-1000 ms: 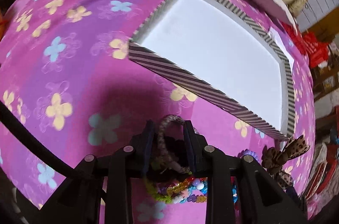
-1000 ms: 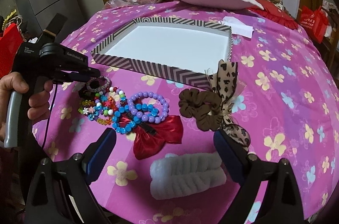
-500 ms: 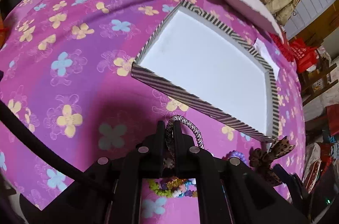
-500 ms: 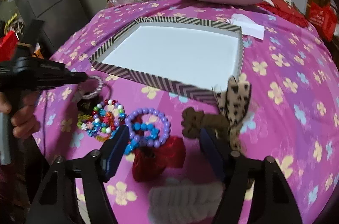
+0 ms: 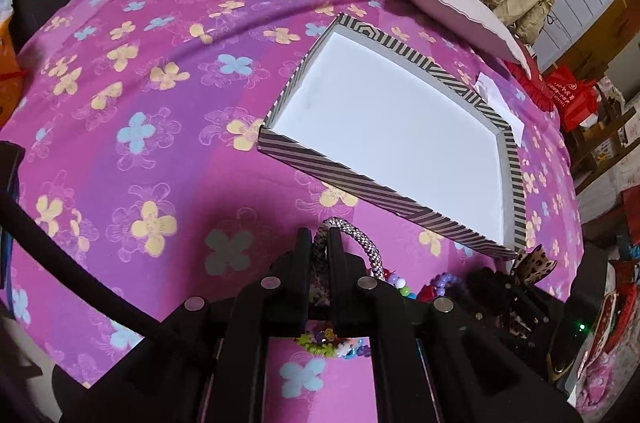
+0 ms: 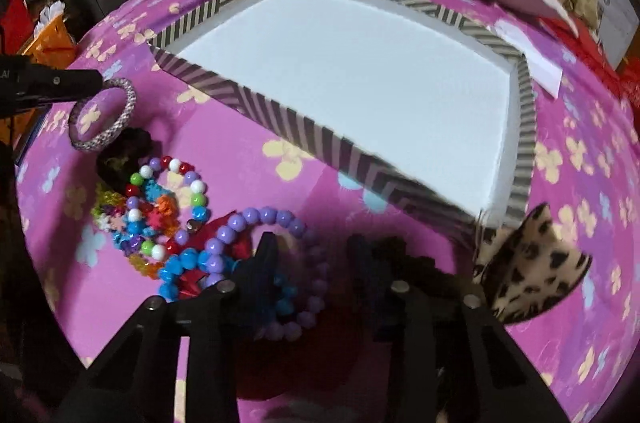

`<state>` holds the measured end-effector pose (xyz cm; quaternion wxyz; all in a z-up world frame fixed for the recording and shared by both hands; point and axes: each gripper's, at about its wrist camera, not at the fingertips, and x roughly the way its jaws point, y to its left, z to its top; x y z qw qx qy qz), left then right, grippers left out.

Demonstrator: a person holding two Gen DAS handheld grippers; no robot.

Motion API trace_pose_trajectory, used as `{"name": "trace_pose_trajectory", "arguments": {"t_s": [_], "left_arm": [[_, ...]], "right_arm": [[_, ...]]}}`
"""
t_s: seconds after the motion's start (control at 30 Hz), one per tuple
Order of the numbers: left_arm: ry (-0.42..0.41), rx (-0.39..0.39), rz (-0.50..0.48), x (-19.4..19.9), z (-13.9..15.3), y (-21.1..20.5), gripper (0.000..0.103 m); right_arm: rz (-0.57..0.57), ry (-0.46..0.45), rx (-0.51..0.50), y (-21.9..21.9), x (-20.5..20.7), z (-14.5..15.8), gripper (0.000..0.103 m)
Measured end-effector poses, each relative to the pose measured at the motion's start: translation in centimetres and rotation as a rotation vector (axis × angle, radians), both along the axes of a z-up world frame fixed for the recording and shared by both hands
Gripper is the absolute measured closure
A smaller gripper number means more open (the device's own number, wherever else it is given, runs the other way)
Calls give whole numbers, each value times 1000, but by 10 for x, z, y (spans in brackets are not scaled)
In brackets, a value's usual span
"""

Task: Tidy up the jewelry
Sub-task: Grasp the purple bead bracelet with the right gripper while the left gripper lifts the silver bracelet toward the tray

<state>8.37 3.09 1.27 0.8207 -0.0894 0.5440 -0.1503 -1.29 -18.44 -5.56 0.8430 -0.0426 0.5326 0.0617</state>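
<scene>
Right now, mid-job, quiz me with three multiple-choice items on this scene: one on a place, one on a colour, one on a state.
1. Where is the leopard-print bow?
A. inside the tray
B. on the cloth at the tray's near corner
C. on the pillow

2. What colour is the tray's inside?
A. white
B. red
C. black

3. What is the left gripper doing?
A. open over the cloth
B. shut on nothing
C. shut on the braided bracelet

Answers: 1 B, it lies outside the striped wall. 2 A, the floor is plain white. 3 C, its jaws pinch the bracelet's band.
</scene>
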Motion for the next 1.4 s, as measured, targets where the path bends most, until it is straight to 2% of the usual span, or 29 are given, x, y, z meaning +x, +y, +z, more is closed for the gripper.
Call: {"name": "trace_pose_trajectory", "arguments": {"t_s": [0.07, 0.17, 0.2, 0.5, 0.9, 1.17, 1.4], "left_arm": [[-1, 3, -2, -2, 1, 0, 84], [-7, 7, 5, -6, 4, 1, 84], [-9, 9, 7, -8, 6, 2, 84], [-40, 7, 13, -16, 20, 4, 84], [-77, 17, 21, -7, 39, -8, 84], [-125, 71, 25, 11, 45, -24, 84], [-152, 127, 21, 32, 40, -40, 84]], "right_arm": [[19, -12, -18, 4, 2, 0, 72], [19, -11, 22, 2, 4, 2, 91], [14, -18, 53, -1, 3, 6, 93], [17, -135, 119, -8, -14, 58, 93], [2, -247, 132, -19, -1, 116, 93], [-14, -274, 122, -28, 12, 133, 93], [-42, -262, 115, -38, 25, 128, 93]]}}
